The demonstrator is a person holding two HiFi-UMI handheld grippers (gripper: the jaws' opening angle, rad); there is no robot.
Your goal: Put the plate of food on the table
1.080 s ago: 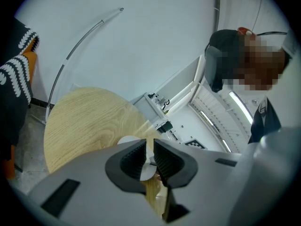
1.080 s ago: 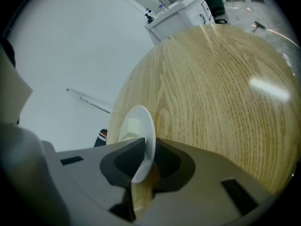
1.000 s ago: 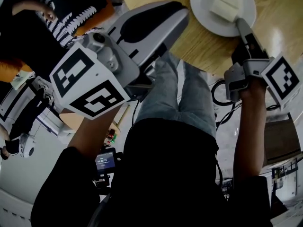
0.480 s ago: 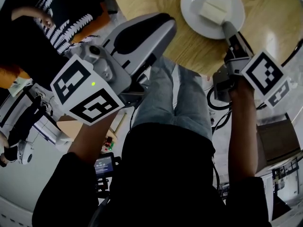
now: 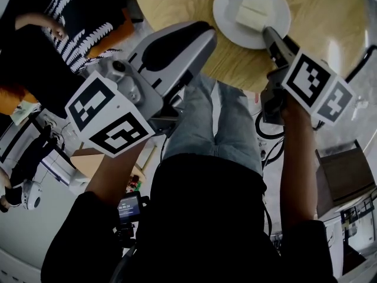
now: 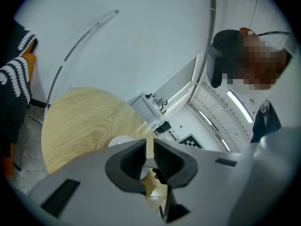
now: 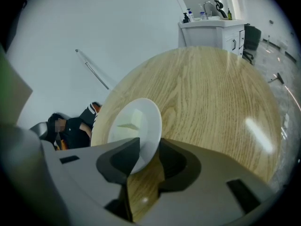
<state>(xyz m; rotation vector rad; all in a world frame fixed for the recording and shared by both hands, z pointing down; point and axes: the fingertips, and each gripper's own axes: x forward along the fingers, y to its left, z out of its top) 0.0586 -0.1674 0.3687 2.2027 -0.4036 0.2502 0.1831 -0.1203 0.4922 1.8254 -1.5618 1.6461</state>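
A white plate [image 5: 227, 22] with pale food blocks [image 5: 254, 10] rests on the round wooden table [image 5: 177, 5] near its front edge. My right gripper [image 5: 268, 33] reaches the plate's near rim from below. In the right gripper view the plate [image 7: 143, 131] has its rim between the jaws of my right gripper [image 7: 149, 154]. Those jaws have just been opening, and wood shows between the rim and the right jaw. My left gripper [image 5: 206, 33] hovers at the table's edge left of the plate. In its own view the left gripper [image 6: 149, 157] has its jaws close together with nothing between them.
A seated person in a black-and-white patterned top [image 5: 76, 16] is at the table's left. A cabinet with a sink and bottles [image 7: 211, 27] stands beyond the table. A cardboard box [image 5: 341, 175] and cables [image 5: 262, 128] lie on the floor at right.
The right gripper has rolled, so its marker cube now faces the camera more squarely. Plate and table have slid left in the head view. The left gripper keeps its place.
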